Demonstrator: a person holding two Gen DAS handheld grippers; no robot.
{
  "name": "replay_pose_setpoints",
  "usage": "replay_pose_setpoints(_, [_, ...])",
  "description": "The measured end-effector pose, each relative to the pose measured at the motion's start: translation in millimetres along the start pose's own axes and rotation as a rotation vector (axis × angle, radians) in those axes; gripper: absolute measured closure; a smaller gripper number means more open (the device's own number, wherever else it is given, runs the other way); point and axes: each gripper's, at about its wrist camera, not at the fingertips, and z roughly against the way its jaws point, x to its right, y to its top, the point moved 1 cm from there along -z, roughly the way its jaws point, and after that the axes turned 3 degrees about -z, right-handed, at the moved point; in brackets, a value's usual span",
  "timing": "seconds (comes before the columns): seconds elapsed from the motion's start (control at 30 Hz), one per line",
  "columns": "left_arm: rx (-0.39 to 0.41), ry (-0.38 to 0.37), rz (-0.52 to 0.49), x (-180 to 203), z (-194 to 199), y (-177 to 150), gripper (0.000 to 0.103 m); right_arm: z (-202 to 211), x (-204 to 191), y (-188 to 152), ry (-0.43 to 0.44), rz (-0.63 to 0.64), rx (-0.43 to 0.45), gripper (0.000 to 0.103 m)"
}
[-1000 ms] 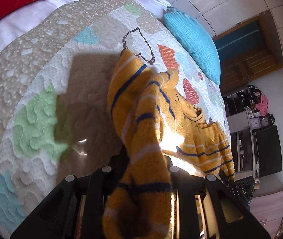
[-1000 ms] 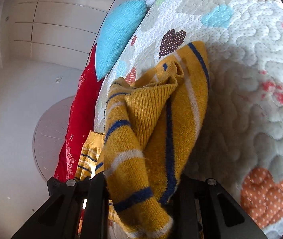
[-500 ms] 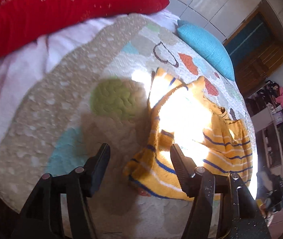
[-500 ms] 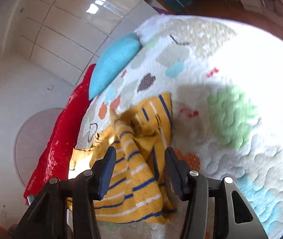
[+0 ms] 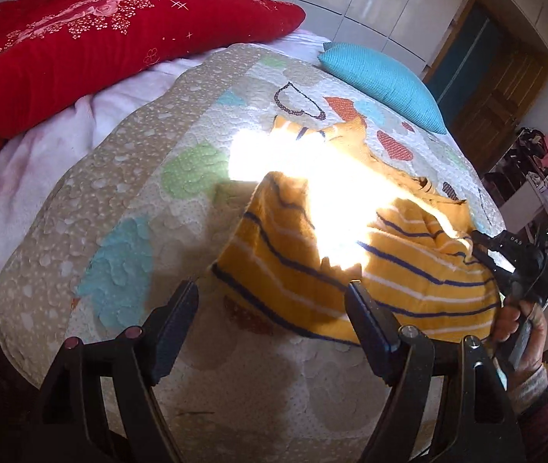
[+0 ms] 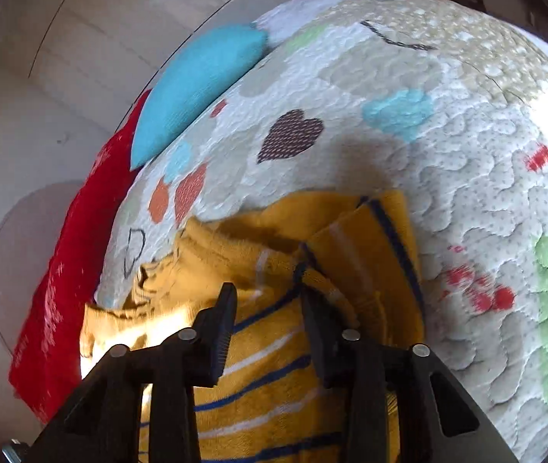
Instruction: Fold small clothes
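- Left gripper (image 5: 272, 301): fingers spread wide, holding nothing; the striped yellow sweater (image 5: 351, 266) lies on the quilt (image 5: 119, 200) just ahead, toward its right finger.
- Right gripper (image 6: 268, 303): fingers parted, directly over the sweater (image 6: 274, 366), nothing pinched.

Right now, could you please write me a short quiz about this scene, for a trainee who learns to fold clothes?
1. True or false: the left tool is shut on the yellow striped sweater.
2. What does the sweater lie on? A) a wooden floor B) a quilt with hearts C) the red pillow
3. Fill in: the cushion at the far edge of the quilt, beyond the sweater, has the colour ____.

Key: 1. False, its fingers stand wide apart and hold nothing. 2. B. 3. Blue.
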Motion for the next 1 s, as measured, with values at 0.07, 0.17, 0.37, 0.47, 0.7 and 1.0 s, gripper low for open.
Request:
replay_pose_setpoints(0.07, [-0.011,0.031,-0.006,-4,-6,-5,0.026,2,12,10,0.040,-0.092,-0.008,0.074])
replay_pose_setpoints(0.17, [-0.021,0.046,0.011,-10,-9,-11,0.026,24,-1,6,-0.013,-0.027,0.033,0.064])
replay_pose_setpoints(0.37, [0.007,0.074,0.008,-5,-10,-19,0.026,85,-37,-65,0.065,0.227,0.056,0.035])
replay_pose_setpoints(0.47, [0.024,0.081,-0.011,3,-11,-21,0.026,67,-30,-96,-0.071,0.325,-0.003,0.034])
replay_pose_setpoints(0.7, [0.090,0.159,-0.060,4,1,-24,0.024,36,-48,-133,-0.254,0.576,0.069,0.010])
replay_pose_setpoints(1.0, [0.169,0.192,-0.040,-31,22,-19,0.019,20,-63,-148,-0.380,0.677,0.043,0.001])
